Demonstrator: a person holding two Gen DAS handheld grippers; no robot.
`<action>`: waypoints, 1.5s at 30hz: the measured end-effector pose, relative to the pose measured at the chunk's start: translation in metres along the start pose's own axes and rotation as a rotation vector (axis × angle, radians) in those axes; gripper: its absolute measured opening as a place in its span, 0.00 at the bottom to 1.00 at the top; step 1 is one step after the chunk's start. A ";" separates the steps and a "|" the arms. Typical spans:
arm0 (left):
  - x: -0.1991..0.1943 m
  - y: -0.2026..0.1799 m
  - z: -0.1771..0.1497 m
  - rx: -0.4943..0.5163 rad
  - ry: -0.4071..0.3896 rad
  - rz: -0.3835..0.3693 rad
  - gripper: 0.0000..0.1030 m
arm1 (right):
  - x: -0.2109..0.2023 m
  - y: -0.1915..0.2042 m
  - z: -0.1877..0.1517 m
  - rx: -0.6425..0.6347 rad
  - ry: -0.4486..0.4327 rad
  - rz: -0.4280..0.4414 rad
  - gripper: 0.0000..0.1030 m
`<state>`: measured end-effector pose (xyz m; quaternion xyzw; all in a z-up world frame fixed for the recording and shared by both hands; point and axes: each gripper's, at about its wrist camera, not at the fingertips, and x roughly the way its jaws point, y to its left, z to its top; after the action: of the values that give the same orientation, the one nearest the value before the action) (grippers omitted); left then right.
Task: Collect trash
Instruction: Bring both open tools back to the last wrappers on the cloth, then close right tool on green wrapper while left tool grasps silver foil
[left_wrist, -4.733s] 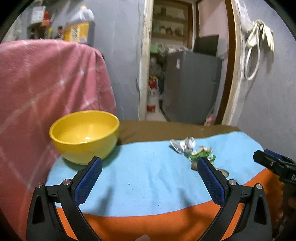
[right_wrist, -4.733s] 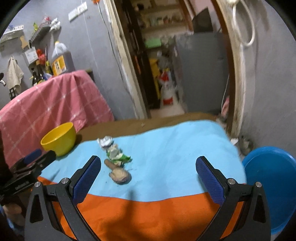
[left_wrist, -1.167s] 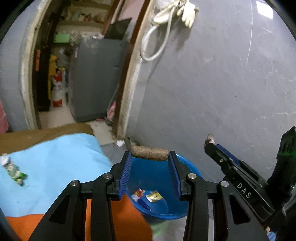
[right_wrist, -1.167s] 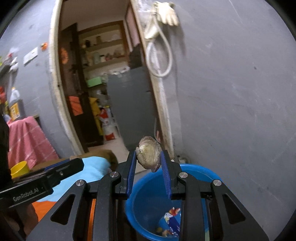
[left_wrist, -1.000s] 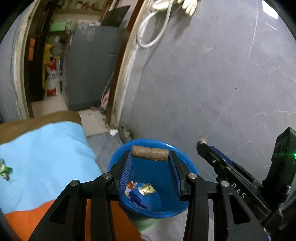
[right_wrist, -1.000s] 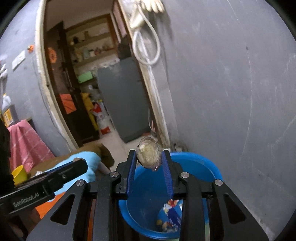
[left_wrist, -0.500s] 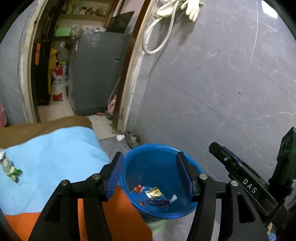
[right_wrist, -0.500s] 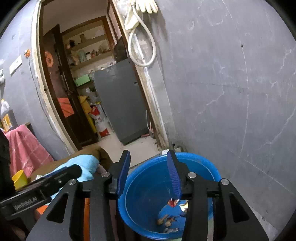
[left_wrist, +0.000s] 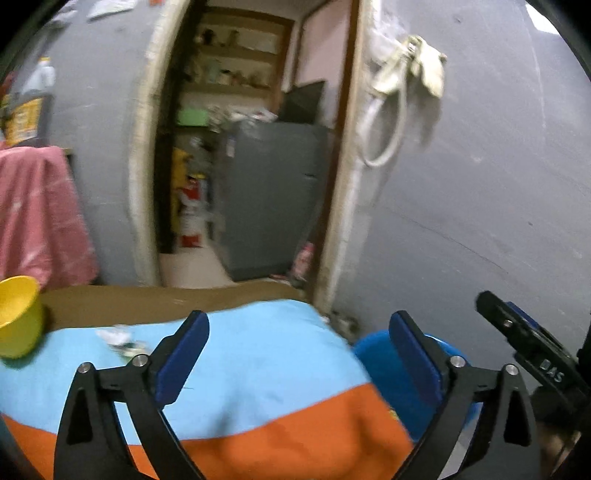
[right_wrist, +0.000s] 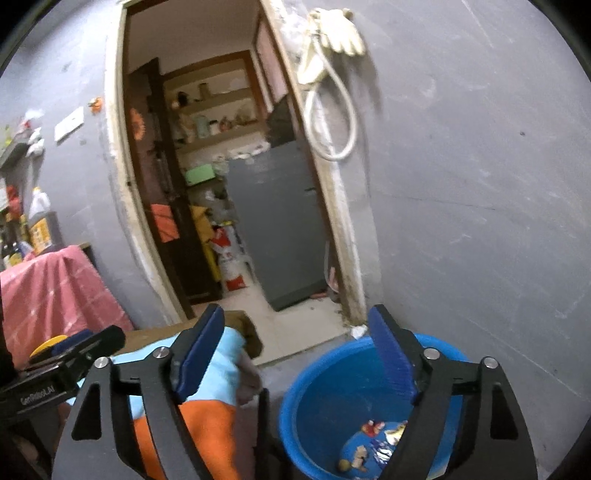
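My left gripper (left_wrist: 299, 343) is open and empty above the blue and orange cloth (left_wrist: 258, 354) on the table. Crumpled wrapper trash (left_wrist: 122, 339) lies on the cloth at the left, beyond the left finger. The blue bucket (left_wrist: 380, 362) stands on the floor just past the table's right end. My right gripper (right_wrist: 295, 347) is open and empty above the near left rim of the bucket (right_wrist: 332, 398), which holds wrappers and scraps (right_wrist: 373, 443) at its bottom. The right gripper also shows at the right edge of the left wrist view (left_wrist: 532, 354).
A yellow bowl (left_wrist: 18, 317) sits at the table's far left, by a pink cloth (left_wrist: 37, 214). A doorway (right_wrist: 221, 206) with a grey cabinet (right_wrist: 277, 221) is behind. A grey wall (right_wrist: 480, 221) stands right of the bucket, with a hose and gloves (right_wrist: 332, 48) hung on it.
Both grippers opened and dropped their pieces into the bucket. The left gripper has since swung left, back over the table; the right has opened wider and turned left.
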<state>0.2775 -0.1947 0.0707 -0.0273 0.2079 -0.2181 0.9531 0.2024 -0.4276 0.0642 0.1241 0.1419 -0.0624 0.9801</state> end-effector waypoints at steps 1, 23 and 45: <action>-0.004 0.007 -0.001 -0.008 -0.008 0.014 0.94 | 0.000 0.005 0.000 -0.008 -0.006 0.012 0.86; -0.090 0.160 -0.024 -0.065 -0.136 0.362 0.95 | 0.021 0.159 -0.024 -0.239 -0.094 0.308 1.00; -0.038 0.197 -0.031 -0.054 0.018 0.308 0.95 | 0.094 0.217 -0.058 -0.453 0.273 0.398 0.96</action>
<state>0.3137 0.0008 0.0289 -0.0189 0.2238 -0.0637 0.9724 0.3112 -0.2120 0.0318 -0.0646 0.2551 0.1807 0.9477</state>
